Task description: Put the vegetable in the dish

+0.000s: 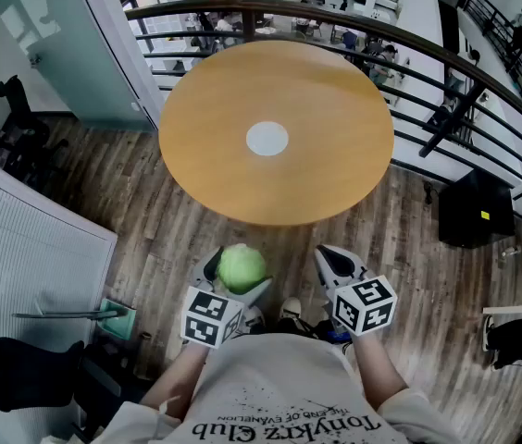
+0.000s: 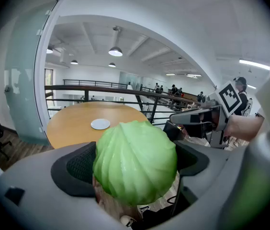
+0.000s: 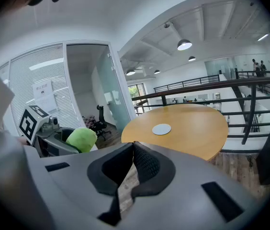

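The left gripper [image 1: 240, 272] is squeezing the green cabbage [image 2: 135, 166] between its wide-spread jaws. The right gripper [image 1: 337, 262], just beside it, is pinching shut on nothing. The dish [image 1: 267, 139] is sitting far ahead of both, on the round table [image 1: 335, 169]. The ball-shaped cabbage could be slipping out or rolling off the flat dish if dropped from high. It is showing no real long side. Its leaf lines are running up and down.
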A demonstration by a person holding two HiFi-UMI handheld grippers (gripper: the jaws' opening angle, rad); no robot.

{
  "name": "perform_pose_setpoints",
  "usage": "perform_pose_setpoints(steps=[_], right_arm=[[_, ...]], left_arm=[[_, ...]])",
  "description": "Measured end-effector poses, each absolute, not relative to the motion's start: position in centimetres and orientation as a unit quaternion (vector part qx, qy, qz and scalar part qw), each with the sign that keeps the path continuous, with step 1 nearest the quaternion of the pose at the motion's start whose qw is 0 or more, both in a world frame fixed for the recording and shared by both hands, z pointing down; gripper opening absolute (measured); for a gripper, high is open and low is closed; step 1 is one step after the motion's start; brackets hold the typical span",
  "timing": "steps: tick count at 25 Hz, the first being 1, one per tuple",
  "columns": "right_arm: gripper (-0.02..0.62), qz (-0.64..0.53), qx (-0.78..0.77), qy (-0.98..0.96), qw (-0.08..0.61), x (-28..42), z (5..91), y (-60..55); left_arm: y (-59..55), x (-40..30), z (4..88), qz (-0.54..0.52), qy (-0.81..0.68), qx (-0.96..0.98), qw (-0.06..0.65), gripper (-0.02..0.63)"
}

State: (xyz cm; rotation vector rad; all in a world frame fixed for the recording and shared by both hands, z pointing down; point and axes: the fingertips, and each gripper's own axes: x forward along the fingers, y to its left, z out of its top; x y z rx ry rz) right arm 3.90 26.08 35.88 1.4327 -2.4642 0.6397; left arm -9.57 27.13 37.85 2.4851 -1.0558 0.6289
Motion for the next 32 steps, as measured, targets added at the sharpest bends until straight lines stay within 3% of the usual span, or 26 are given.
perform_pose_setpoints(steps=[32], right_arm=[[0.025,0.199,0.542,-0.81,0.104,2.3,34.7,26.3]], left_arm=[[27.7,-15.2,37.3,0.201,-0.376,0.886,0.182,0.491]])
